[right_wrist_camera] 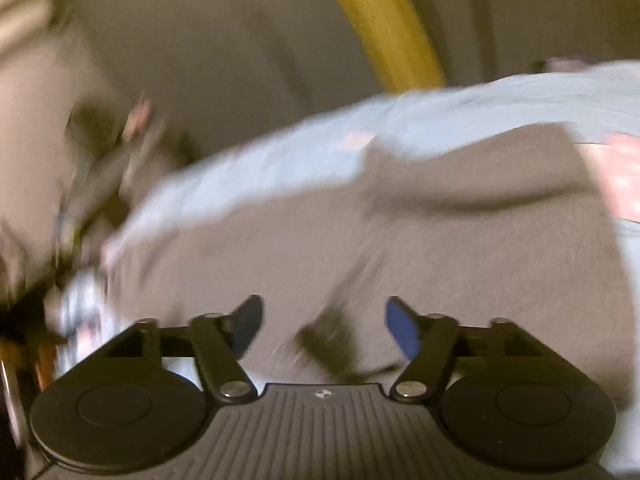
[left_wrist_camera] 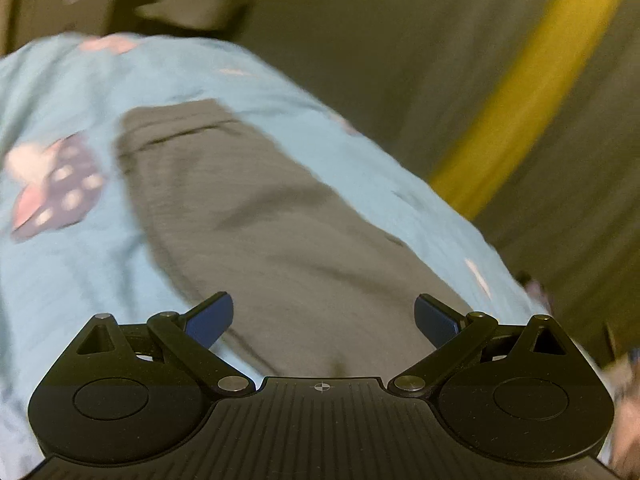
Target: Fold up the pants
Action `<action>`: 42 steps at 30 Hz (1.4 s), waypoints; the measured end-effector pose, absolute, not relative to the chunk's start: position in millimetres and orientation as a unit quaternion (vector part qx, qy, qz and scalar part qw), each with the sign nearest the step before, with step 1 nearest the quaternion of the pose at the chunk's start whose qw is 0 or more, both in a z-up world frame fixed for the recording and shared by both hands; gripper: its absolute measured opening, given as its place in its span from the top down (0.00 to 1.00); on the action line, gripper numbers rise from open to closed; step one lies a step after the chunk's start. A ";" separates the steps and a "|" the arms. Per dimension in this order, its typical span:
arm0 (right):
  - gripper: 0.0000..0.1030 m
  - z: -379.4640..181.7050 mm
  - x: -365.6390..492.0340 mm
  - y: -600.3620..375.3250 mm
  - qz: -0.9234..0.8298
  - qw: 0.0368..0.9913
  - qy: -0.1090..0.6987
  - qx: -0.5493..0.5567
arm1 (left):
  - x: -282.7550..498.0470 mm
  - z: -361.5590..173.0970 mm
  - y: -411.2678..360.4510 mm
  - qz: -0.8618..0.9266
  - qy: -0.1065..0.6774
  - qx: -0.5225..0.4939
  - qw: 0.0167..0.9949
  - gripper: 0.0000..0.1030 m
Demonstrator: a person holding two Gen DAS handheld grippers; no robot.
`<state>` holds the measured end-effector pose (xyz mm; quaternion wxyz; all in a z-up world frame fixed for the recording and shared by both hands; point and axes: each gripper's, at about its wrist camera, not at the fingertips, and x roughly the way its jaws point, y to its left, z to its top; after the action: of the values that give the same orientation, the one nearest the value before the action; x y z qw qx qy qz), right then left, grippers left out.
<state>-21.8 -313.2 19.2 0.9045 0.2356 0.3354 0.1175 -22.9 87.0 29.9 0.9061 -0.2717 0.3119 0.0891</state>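
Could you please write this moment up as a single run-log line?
task: fold pants | left hand-held gripper: open, empty | right hand-held gripper: open, empty | grey pants: lying on light-blue sheet | views: blurred

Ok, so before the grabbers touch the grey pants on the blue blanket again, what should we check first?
1. Left gripper open, nothing between its blue pads: ok.
2. Right gripper open, not pinching cloth: ok.
3. Grey fabric pants lying on the light blue patterned blanket, not hanging off: ok.
4. Pants smooth, no creases: not ok, a fold ridge shows.
5. Pictures sharp enough to aim: not ok, both blurred.
6. Where the pants' near edge lies: cannot tell.
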 end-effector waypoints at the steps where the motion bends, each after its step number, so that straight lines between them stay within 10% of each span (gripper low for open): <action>1: 0.16 18.1 -24.0 -328.2 0.074 0.906 0.329 0.257 | -20.2 32.0 75.6 0.069 0.313 -0.253 0.913 0.02; 6: 0.12 -6.7 -36.0 -393.4 -0.042 0.834 0.331 0.439 | 11.2 26.6 4.4 -0.082 0.378 -0.192 0.902 0.02; 21: 0.04 -2.6 -37.9 -403.9 -0.113 0.862 0.332 0.366 | 102.2 -20.8 -110.2 -0.195 0.515 -0.148 0.821 0.05; 27: 0.04 -18.1 -31.6 -410.5 -0.117 0.837 0.358 0.397 | 117.7 -37.9 -108.1 -0.212 0.540 -0.187 0.793 0.28; 33: 0.04 -19.0 -31.0 -407.3 -0.109 0.838 0.360 0.395 | 127.2 -43.6 -112.6 -0.225 0.544 -0.183 0.787 0.75; 42: 0.04 -19.7 -29.9 -405.3 -0.108 0.836 0.363 0.398 | 119.2 -40.4 -109.4 -0.225 0.527 -0.194 0.796 0.76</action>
<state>-29.9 -405.3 -19.7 0.8358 0.3977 0.3628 -0.1078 119.2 -109.4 -40.4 0.7960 -0.1943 0.5273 -0.2250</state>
